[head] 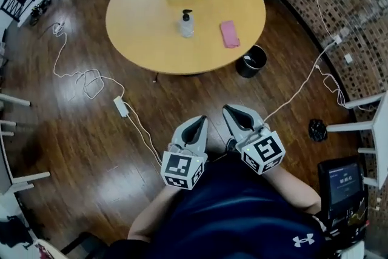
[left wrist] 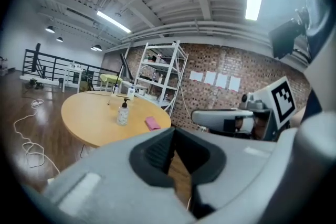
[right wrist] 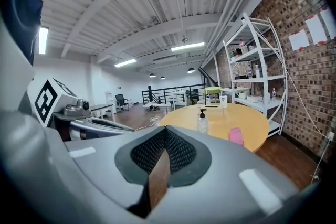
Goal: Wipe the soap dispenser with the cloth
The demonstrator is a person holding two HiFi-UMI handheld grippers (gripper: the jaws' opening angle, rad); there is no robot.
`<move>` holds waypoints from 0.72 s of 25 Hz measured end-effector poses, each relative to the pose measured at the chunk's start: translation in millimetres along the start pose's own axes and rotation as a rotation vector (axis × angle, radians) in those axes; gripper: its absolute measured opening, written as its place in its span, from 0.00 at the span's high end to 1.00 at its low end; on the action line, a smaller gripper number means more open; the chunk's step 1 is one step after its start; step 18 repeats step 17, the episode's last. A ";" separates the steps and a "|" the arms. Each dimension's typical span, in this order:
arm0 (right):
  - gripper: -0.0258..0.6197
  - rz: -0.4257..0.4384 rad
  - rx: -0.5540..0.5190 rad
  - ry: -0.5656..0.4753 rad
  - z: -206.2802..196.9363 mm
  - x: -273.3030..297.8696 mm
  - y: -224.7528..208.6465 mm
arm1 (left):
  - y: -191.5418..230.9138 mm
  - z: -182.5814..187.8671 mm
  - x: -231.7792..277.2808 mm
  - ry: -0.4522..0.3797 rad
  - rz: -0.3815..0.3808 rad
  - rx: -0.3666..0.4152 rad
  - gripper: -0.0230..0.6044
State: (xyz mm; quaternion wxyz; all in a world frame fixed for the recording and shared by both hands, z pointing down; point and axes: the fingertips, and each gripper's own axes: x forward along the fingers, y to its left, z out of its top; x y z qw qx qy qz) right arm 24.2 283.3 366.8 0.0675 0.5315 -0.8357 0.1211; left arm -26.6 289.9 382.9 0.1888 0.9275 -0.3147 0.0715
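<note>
1. Head view: a clear plastic soap dispenser with a black pump stands upright near the middle of the round light-wood table, upper centre of frame.
2. A folded pink cloth lies flat on the table, right of the dispenser and apart from it.
3. Lower centre: the left gripper and right gripper are over the dark wooden floor, well apart from the table. Both pairs of jaws are pressed together with nothing between them.

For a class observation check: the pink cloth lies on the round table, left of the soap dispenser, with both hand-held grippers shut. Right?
No. In the head view the pink cloth lies on the round table, right of the soap dispenser, with the left hand-held gripper and right hand-held gripper both shut.
</note>
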 end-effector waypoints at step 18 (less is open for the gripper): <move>0.95 0.069 -0.033 -0.099 8.6 -31.7 -10.0 | -43.7 -4.4 12.3 -0.002 0.038 0.129 0.96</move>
